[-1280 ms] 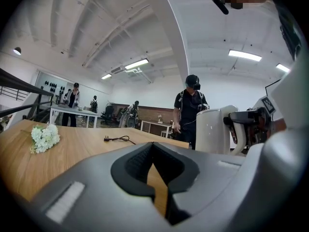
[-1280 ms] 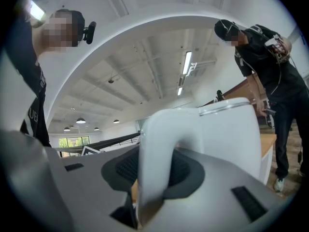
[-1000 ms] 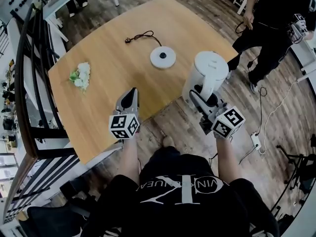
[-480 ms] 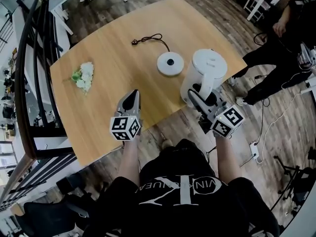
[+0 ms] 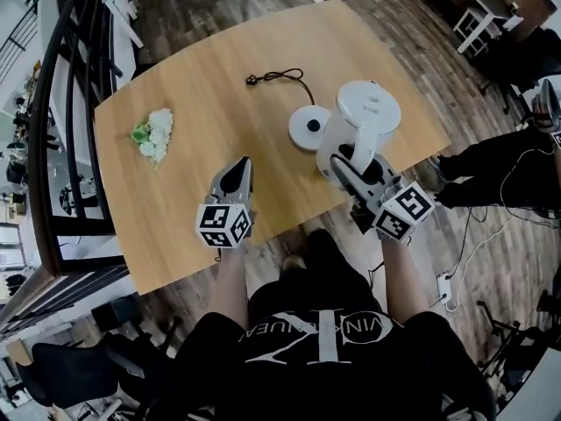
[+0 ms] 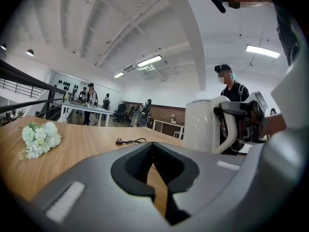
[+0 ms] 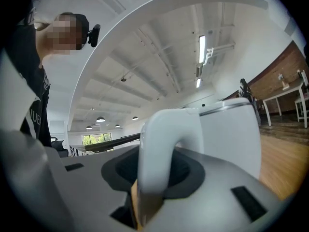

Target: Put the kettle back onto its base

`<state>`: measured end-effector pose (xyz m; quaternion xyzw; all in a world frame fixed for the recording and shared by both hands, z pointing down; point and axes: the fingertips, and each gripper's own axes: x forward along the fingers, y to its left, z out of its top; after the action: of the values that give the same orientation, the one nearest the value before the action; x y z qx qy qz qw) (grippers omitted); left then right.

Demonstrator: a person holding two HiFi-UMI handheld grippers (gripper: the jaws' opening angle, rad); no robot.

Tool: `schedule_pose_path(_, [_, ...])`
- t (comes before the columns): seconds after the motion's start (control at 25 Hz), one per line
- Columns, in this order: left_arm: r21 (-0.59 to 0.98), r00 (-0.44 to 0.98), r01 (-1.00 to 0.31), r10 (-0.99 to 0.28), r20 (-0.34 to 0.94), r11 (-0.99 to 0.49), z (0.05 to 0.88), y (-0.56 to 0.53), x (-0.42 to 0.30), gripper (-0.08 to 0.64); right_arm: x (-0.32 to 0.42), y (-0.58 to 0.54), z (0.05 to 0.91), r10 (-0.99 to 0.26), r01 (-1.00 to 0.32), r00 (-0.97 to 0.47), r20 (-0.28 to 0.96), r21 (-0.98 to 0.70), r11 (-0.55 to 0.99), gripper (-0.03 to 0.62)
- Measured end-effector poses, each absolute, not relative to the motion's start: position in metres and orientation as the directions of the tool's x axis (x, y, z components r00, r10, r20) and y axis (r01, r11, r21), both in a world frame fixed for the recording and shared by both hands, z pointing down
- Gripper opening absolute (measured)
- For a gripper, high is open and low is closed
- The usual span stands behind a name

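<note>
The white kettle (image 5: 364, 112) hangs over the wooden table (image 5: 210, 86), and its body overlaps the right edge of the round white base (image 5: 303, 126). My right gripper (image 5: 352, 170) is shut on the kettle's handle (image 7: 159, 144), which fills the gap between the jaws in the right gripper view. The kettle (image 6: 205, 124) shows upright at the right of the left gripper view. My left gripper (image 5: 237, 168) hovers over the table's near edge, left of the kettle, shut and holding nothing.
The base's black cord and plug (image 5: 267, 77) lie behind the base. A bunch of white flowers (image 5: 154, 134) rests at the table's left. A black railing (image 5: 53, 103) runs along the left. A person's legs (image 5: 504, 169) and floor cables are at the right.
The kettle, held by my right gripper, has moved leftwards and farther over the table, from beside the base to overlapping its edge. My left gripper has kept its place near the front edge.
</note>
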<state>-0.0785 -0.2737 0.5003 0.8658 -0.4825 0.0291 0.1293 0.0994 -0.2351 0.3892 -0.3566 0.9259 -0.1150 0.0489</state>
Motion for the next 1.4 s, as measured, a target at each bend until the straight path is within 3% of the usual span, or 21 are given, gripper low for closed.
schedule_pose_path(0.76, [0.207, 0.374, -0.919, -0.909, 0.184, -0.336, 0.503, -0.319, -0.111, 0.011, 0.065, -0.321, 0.395, -0.519, -0.500, -0.854, -0.014, -0.253, 0.829, 0.124])
schedule_pose_path(1.4, [0.206, 0.364, -0.924, -0.909, 0.204, -0.323, 0.511, -0.316, -0.112, 0.011, 0.054, -0.322, 0.411, -0.437, -0.425, -0.899, -0.012, -0.215, 0.880, 0.124])
